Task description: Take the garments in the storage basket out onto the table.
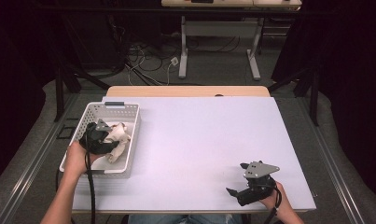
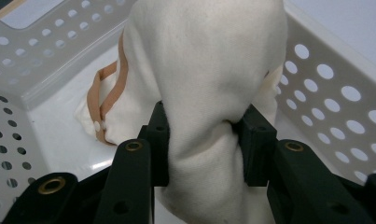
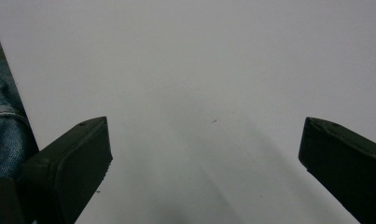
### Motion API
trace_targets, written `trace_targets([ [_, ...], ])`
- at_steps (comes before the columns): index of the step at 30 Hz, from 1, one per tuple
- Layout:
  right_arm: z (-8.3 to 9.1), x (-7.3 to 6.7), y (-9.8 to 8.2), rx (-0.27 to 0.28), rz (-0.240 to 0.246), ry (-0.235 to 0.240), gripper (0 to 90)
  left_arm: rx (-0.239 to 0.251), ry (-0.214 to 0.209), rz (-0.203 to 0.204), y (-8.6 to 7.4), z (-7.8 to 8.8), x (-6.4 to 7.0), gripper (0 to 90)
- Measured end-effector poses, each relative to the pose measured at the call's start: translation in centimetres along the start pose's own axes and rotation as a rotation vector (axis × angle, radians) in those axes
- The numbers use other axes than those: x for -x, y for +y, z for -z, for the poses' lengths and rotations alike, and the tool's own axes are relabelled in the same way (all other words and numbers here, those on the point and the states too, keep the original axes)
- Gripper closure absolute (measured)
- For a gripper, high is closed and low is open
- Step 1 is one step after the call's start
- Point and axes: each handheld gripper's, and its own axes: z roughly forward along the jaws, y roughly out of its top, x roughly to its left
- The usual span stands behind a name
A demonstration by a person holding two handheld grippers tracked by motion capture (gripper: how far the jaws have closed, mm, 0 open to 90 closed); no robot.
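Observation:
A cream cloth item [image 2: 204, 70] with a tan strap [image 2: 106, 98] lies in a white perforated basket [image 2: 335, 93]. My left gripper [image 2: 204, 140] is shut on a thick fold of this cloth, its black pads pressing in from both sides. From above, the left gripper [image 1: 108, 140] reaches into the basket [image 1: 112, 106] at the table's left, over the cloth [image 1: 119, 134]. My right gripper [image 1: 237, 178] rests near the front right of the table, pointing left. Its jaws stand wide apart, and in its own view my right gripper [image 3: 204, 149] has only bare table [image 3: 199, 56] between them.
The white tabletop [image 1: 209, 135] stretches between the basket and the right hand. A person's jeans [image 3: 3, 135] lie past the table's front edge. Beyond the far edge stand desk legs [image 1: 183, 51] and floor cables [image 1: 143, 60].

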Motion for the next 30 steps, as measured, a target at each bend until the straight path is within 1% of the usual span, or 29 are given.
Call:
trace_targets([
  [4,0.0,0.0,0.0,-0.001,-0.003,0.0,2.2,0.012,0.001,0.007,0.0,0.2,0.0,63.1],
  [8,0.0,0.0,0.0,-0.001,0.0,0.0,2.2,0.034,0.011,0.008,0.0,0.3,0.1,63.1],
  [12,0.0,0.0,0.0,-0.001,0.002,0.0,2.2,0.042,0.021,0.005,0.0,0.5,0.1,63.1],
  [17,0.0,0.0,0.0,-0.004,0.001,0.002,2.2,0.066,0.03,0.013,0.0,0.7,0.2,63.1],
  [18,0.0,0.0,0.0,-0.004,0.001,0.001,2.2,0.059,0.027,0.007,0.0,0.9,0.1,63.1],
  [20,0.0,0.0,0.0,-0.004,0.001,0.002,2.2,0.068,0.026,0.012,0.0,0.9,0.1,63.1],
  [22,0.0,0.0,0.0,-0.004,0.002,0.003,2.2,0.077,0.036,0.009,0.0,0.9,0.2,63.1],
  [25,0.0,0.0,0.0,-0.004,0.002,0.002,2.2,0.078,0.034,0.01,0.0,1.0,0.2,63.1],
  [27,0.0,0.0,0.0,-0.003,0.002,0.002,2.2,0.09,0.041,0.005,0.0,1.1,0.2,63.1],
  [30,0.0,0.0,0.0,-0.004,0.0,0.002,2.2,0.098,0.039,0.011,0.1,1.3,0.2,63.2],
])
